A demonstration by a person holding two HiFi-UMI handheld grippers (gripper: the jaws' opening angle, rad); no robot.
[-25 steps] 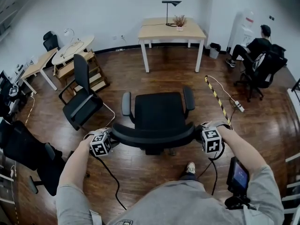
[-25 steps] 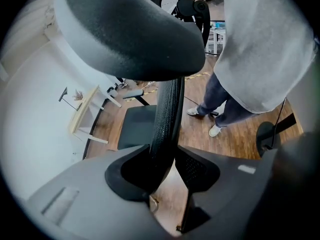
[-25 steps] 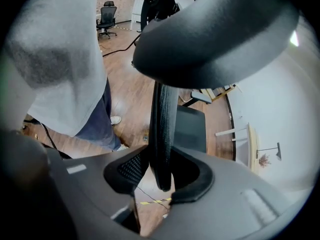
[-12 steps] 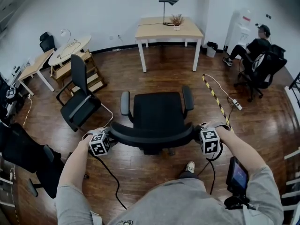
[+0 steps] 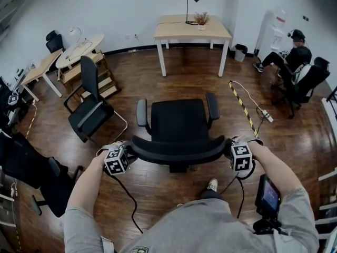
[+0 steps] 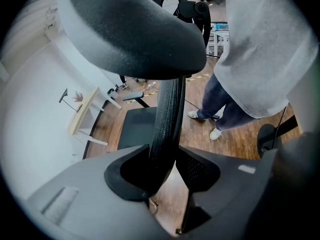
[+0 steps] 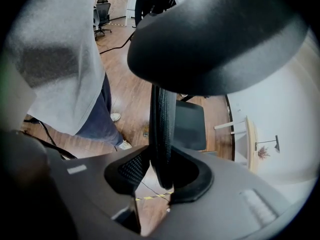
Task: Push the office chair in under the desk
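The black office chair [image 5: 178,121] stands on the wood floor, its seat facing the light wooden desk [image 5: 192,28] across the room. My left gripper [image 5: 130,154] is shut on the left end of the chair's backrest [image 5: 178,149], whose mesh edge [image 6: 167,114] runs down between the jaws of the left gripper [image 6: 162,166]. My right gripper [image 5: 227,147] holds the right end. There the backrest edge [image 7: 162,124] sits between the jaws of the right gripper [image 7: 161,171], which are closing on it.
A second black chair [image 5: 92,112] stands left of the path. A yellow-black striped cable cover [image 5: 242,107] lies on the floor to the right. A person sits at the far right [image 5: 295,51]. More black chairs [image 5: 26,167] crowd the near left. A lamp and a plant stand on the desk.
The chair and both grippers have shifted slightly forward and right in the head view. Both grips on the backrest look the same.
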